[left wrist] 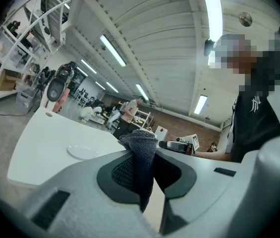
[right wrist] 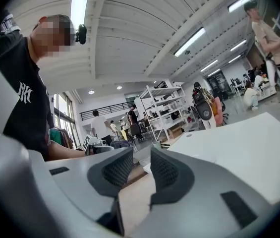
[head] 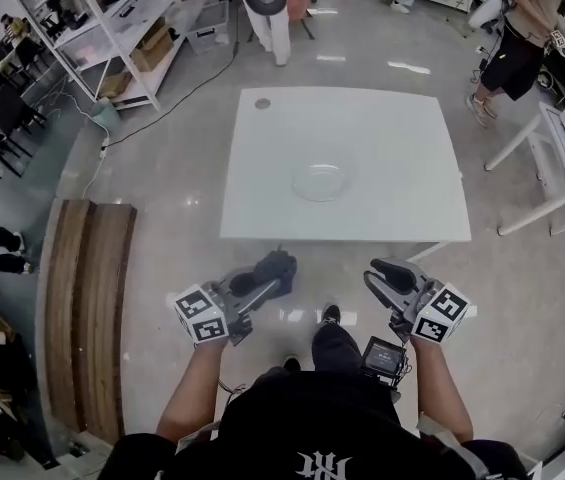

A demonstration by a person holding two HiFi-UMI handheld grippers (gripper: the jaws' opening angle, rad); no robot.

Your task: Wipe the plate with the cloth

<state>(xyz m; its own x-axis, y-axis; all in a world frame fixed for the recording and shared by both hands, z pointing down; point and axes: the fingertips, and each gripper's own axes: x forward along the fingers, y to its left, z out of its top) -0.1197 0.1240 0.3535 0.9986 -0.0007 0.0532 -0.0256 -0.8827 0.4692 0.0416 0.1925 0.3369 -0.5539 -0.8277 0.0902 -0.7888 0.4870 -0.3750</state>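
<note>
Left hand-held gripper (head: 276,265) is clamped on a dark grey knitted cloth (left wrist: 140,150), which stands up in a fold between the jaws and hangs a little below them. The right hand-held gripper (head: 390,272) has its jaws parted by a narrow gap with nothing between them (its own view shows only floor and counter through the gap). Both are held off the near edge of the white rectangular counter (head: 372,128), over the floor, not yet above its top.

A round clear glass plate (head: 320,181) lies flat on the near half of the counter, well apart from both. It sits straight ahead and between the two, slightly to the right of the cloth-bearing left one, which looks the nearer. Being round, it offers no preferred axis. Wiping has not begun, I judge; the next move calls for carrying the cloth forward and a touch rightward, then down onto the glass, while the empty right one might steady the rim.
</note>
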